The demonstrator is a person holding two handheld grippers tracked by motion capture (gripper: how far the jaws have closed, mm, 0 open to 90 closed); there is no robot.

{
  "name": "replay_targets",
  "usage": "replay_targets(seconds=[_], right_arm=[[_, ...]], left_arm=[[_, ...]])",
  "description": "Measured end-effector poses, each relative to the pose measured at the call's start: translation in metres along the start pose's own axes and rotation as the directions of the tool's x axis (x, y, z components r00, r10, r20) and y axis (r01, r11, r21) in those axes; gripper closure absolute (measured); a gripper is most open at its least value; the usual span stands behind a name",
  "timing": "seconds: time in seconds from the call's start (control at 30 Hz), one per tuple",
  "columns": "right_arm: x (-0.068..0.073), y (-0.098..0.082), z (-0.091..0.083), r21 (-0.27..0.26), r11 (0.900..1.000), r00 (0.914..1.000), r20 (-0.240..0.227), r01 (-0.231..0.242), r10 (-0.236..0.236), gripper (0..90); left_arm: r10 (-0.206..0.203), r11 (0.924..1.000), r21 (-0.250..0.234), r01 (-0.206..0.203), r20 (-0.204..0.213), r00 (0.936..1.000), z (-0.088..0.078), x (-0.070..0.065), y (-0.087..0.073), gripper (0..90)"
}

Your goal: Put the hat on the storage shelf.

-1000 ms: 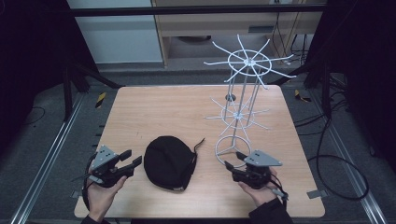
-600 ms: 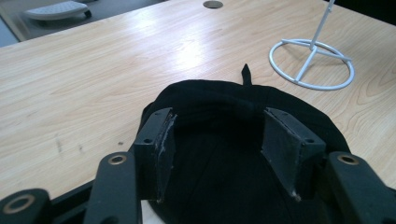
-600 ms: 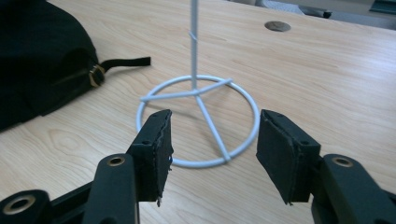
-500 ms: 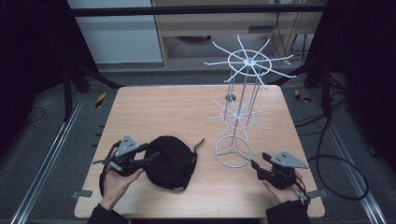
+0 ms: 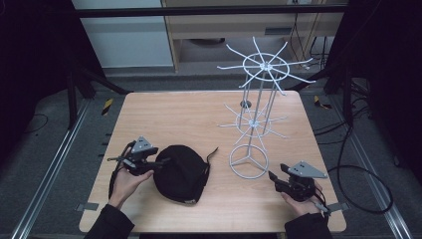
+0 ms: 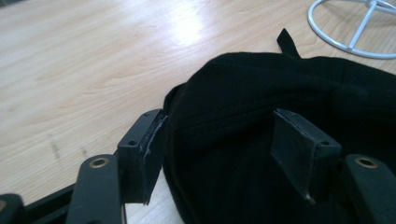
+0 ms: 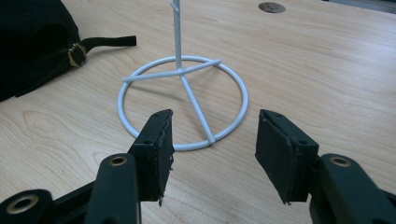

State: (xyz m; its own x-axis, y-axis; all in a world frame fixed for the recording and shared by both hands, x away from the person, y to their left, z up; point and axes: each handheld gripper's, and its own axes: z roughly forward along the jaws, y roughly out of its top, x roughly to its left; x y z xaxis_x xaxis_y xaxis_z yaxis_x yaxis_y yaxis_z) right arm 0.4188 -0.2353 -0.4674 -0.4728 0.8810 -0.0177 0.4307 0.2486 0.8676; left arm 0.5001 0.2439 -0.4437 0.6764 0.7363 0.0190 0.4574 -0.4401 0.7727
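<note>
Pale wood makes up the table (image 5: 164, 112), the biggest thing in the high view, with a dark floor and metal rails around it. On its right half stands the white wire rack (image 5: 259, 89), a thin post with two tiers of spokes rising from a ring base (image 7: 182, 100) that lies flat on the wood. Left of that base, near the person's edge of the table, lies the black cap (image 5: 180, 172), crown up, its strap (image 7: 105, 42) and brass buckle (image 7: 74, 53) trailing toward the rack without touching it.

At the cap's left side sits the left gripper (image 5: 158, 163), held low in the left hand (image 5: 127, 181). Its jaws have just been opening and stand spread wide: in the left gripper view one pad (image 6: 147, 149) is beside the cap's edge over bare wood and the other is above the black fabric, so a fold of the cap lies between them, but the pads do not press on it.

Over by the table's right front corner, the right gripper (image 5: 272, 178) rests in the right hand (image 5: 298, 201), pointing toward the ring base. Its jaws are spread as well with nothing between them; in the right gripper view the near arc of the ring lies just beyond the pads (image 7: 156, 149), apart from them
</note>
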Motion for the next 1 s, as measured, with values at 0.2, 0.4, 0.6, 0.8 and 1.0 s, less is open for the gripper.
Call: replay_targets(seconds=[0.2,0.4,0.6,0.8,1.0], right_arm=[[-0.001,-0.001,0.002,0.012,1.0,1.0,-0.002,-0.002,0.002,46.2],[-0.004,-0.002,0.001,0.011,1.0,1.0,0.005,-0.009,0.009,46.4],[-0.008,-0.004,0.0,0.011,1.0,0.9996,0.013,-0.025,0.024,46.9],[-0.014,-0.007,0.0,0.019,0.999,0.999,0.031,-0.034,0.033,46.9],[-0.018,-0.01,-0.001,0.015,0.999,0.9983,0.044,-0.038,0.038,46.9]], left_arm=[[0.015,0.9997,0.019,-0.015,0.005,0.9999,0.011,-0.002,-0.004,47.7],[-0.013,0.9984,0.056,0.012,0.021,0.9997,0.013,-0.001,-0.005,76.1],[-0.031,0.9988,0.04,0.03,0.046,0.9984,0.006,-0.004,-0.007,86.6],[-0.039,0.9957,-0.082,0.044,0.063,0.9973,-0.024,-0.008,-0.004,87.2],[-0.024,0.9818,-0.187,0.034,0.053,0.9983,-0.05,-0.012,-0.001,87.5]])
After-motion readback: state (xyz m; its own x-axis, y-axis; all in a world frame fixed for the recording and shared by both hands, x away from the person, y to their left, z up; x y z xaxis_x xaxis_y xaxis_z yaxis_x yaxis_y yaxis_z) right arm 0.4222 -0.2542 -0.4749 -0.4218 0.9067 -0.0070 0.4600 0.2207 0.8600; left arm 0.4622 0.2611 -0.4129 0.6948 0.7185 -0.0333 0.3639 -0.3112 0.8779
